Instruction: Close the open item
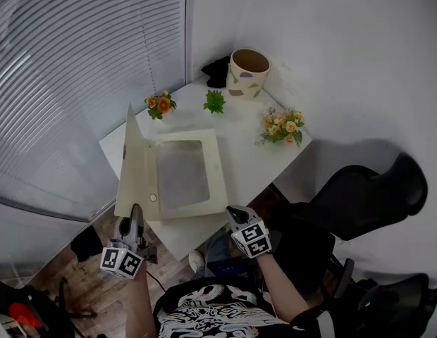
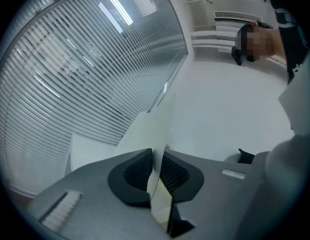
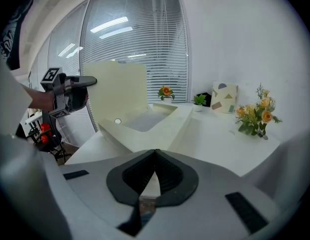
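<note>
The cream box (image 1: 217, 169) lies flat on the left front part of the white table (image 1: 250, 162), its front edge near the table's front edge. A grey recessed panel sits in its middle and a small round mark near its front left corner. Its lid (image 1: 134, 162) is open and stands roughly upright along the box's left side, at the table's left edge. The left gripper (image 1: 136, 211) has its jaws clamped on the lid's front edge; in the left gripper view the thin sheet (image 2: 156, 134) runs straight between the two pads. The right gripper (image 1: 235, 212) hovers at the table's front edge just beside the box's front right corner, its jaws together with nothing between them. Toward the far edge stand a small orange flower bunch (image 1: 160, 105), a green plant (image 1: 214, 102) and a patterned cup (image 1: 247, 73) at the far corner. A yellow bouquet (image 1: 282, 127) lies near the right edge. Window blinds (image 1: 63, 83) run along the left, and a black chair (image 1: 359, 197) stands to the right of the table.
</note>
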Tool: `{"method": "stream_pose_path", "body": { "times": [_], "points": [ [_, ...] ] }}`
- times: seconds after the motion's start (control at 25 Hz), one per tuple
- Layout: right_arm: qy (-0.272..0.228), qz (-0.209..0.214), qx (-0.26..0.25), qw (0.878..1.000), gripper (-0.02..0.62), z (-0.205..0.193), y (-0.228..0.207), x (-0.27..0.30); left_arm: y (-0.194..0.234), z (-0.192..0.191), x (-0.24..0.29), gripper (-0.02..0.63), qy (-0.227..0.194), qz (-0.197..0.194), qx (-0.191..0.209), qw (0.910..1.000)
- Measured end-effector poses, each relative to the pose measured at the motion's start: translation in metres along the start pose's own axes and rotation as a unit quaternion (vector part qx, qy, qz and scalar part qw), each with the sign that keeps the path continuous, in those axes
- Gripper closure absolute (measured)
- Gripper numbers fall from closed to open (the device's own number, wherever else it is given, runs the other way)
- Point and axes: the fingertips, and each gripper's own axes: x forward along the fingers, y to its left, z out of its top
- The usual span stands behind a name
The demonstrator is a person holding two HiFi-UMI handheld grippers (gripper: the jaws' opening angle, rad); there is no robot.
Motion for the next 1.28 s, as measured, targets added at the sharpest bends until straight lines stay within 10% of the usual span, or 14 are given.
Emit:
{"method": "stream_pose_path", "body": {
  "times": [1.28],
  "points": [
    [-0.006,0.01,0.002,1.0,0.592,0.001,0.002,0.0,-0.098,-0.081,0.054,0.558,0.163,-0.122,0.122,0.9714]
  ]
}}
